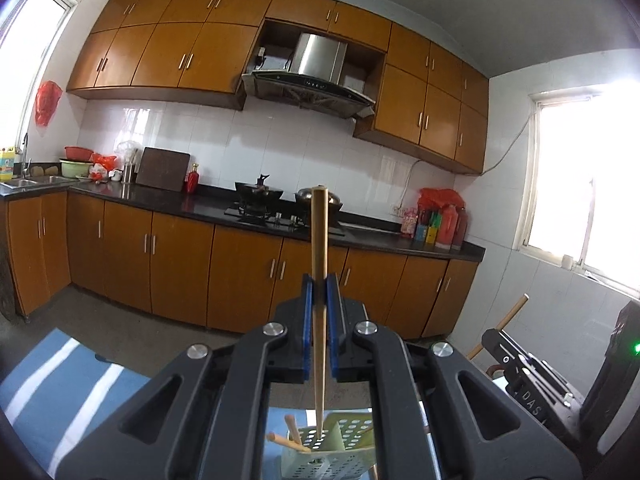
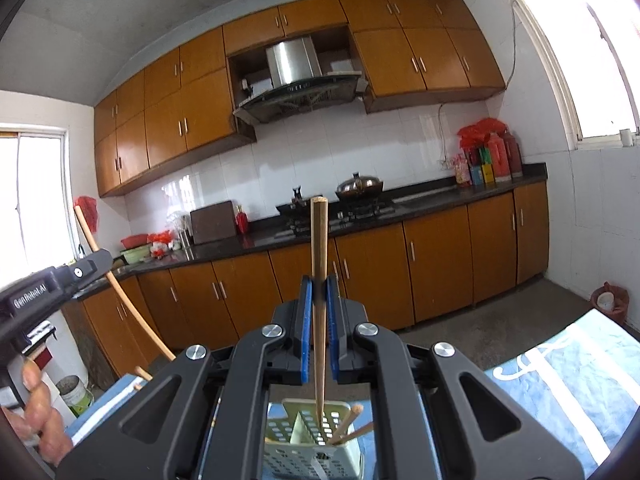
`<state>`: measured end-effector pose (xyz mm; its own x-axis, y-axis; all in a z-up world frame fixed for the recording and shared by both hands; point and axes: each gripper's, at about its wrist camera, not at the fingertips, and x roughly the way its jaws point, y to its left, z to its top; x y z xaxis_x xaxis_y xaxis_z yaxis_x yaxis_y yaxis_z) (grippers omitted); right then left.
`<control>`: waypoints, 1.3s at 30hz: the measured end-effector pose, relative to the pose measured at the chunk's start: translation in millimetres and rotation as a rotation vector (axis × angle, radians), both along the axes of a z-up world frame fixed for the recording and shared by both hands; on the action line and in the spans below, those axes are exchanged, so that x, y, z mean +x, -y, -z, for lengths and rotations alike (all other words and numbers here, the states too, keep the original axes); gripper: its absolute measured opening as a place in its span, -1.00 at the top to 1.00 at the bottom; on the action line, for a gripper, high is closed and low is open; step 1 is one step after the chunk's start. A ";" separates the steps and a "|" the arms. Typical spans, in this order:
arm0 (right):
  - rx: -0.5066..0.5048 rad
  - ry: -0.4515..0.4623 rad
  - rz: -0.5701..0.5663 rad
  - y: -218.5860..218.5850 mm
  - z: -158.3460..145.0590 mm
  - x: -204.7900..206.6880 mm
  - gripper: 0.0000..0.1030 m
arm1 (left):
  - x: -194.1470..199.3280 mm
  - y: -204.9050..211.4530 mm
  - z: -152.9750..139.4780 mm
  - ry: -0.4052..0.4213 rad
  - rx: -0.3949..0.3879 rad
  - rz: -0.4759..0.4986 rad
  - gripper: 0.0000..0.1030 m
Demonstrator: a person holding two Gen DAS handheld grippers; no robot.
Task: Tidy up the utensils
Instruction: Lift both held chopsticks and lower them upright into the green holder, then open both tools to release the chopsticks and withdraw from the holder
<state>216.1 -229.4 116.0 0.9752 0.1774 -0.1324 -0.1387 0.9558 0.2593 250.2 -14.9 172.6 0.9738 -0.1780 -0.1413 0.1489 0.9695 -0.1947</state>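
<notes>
My left gripper point(image 1: 319, 290) is shut on a wooden chopstick point(image 1: 319, 248) held upright, its thin tip pointing down into a pale green perforated utensil holder point(image 1: 344, 446) just below. Other chopsticks point(image 1: 294, 434) lean inside the holder. My right gripper point(image 2: 319, 290) is shut on another upright wooden chopstick point(image 2: 319, 264), its tip down in the same holder point(image 2: 304, 436), where other chopsticks point(image 2: 350, 428) lean. The left gripper point(image 2: 48, 292) with its chopstick shows at the left of the right wrist view; the right gripper point(image 1: 532, 368) shows at the right of the left wrist view.
The holder stands on a table with a blue and white cloth point(image 1: 60, 384), which also shows in the right wrist view point(image 2: 568, 376). Beyond are orange kitchen cabinets point(image 1: 180, 256), a black counter with a stove and pots point(image 1: 276, 204), and a grey floor point(image 2: 480, 336).
</notes>
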 end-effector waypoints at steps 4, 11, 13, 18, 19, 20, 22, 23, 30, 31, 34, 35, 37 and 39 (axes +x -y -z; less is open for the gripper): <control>-0.009 -0.031 0.000 -3.3 13.0 2.9 0.85 | 11.8 6.8 26.4 -0.012 0.021 -0.012 0.85; -0.008 -0.079 -0.023 -5.2 23.9 1.6 0.82 | 27.4 7.5 48.3 -0.126 0.028 -0.021 0.84; -0.003 -0.089 -0.020 -3.2 23.9 -0.1 0.65 | 25.3 3.2 48.3 -0.138 0.031 -0.025 0.81; 0.025 -0.094 0.006 10.5 17.8 -15.2 0.44 | 5.9 -13.1 39.2 -0.141 0.018 -0.043 0.70; 0.030 -0.094 0.013 14.3 16.1 -19.4 0.44 | -0.4 -17.7 37.3 -0.141 0.011 -0.045 0.67; 0.038 -0.095 0.023 20.4 15.8 -27.1 0.43 | -6.1 -21.7 36.9 -0.142 0.008 -0.049 0.60; 0.043 -0.105 0.041 29.7 15.8 -37.6 0.40 | -22.7 -32.2 38.1 -0.153 0.004 -0.056 0.54; 0.040 -0.119 0.055 35.6 18.6 -45.0 0.39 | -31.2 -37.4 40.6 -0.161 0.003 -0.058 0.53; 0.015 -0.389 0.049 51.0 92.0 -64.0 0.39 | -74.5 -67.8 115.0 -0.364 0.073 -0.055 0.48; 0.011 -0.437 0.030 47.7 107.5 -63.8 0.39 | -76.7 -70.9 130.1 -0.401 0.083 -0.051 0.48; -0.011 -0.601 -0.035 29.4 162.6 -64.1 0.42 | -78.4 -79.5 179.0 -0.547 0.077 -0.029 0.48; -0.019 -0.630 -0.052 23.4 174.0 -65.0 0.45 | -79.2 -81.0 187.3 -0.569 0.073 -0.024 0.48; -0.037 -0.677 -0.079 10.3 192.6 -66.6 0.50 | -81.8 -82.9 209.2 -0.626 0.070 -0.015 0.48; -0.051 -0.707 -0.102 1.0 207.4 -69.4 0.50 | -83.6 -83.7 222.2 -0.657 0.065 -0.004 0.48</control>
<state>146.7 -230.4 -91.4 0.6315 0.2399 -0.7374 -0.0432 0.9604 0.2754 166.6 68.8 -49.6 0.6819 -0.1457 -0.7168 0.0155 0.9826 -0.1850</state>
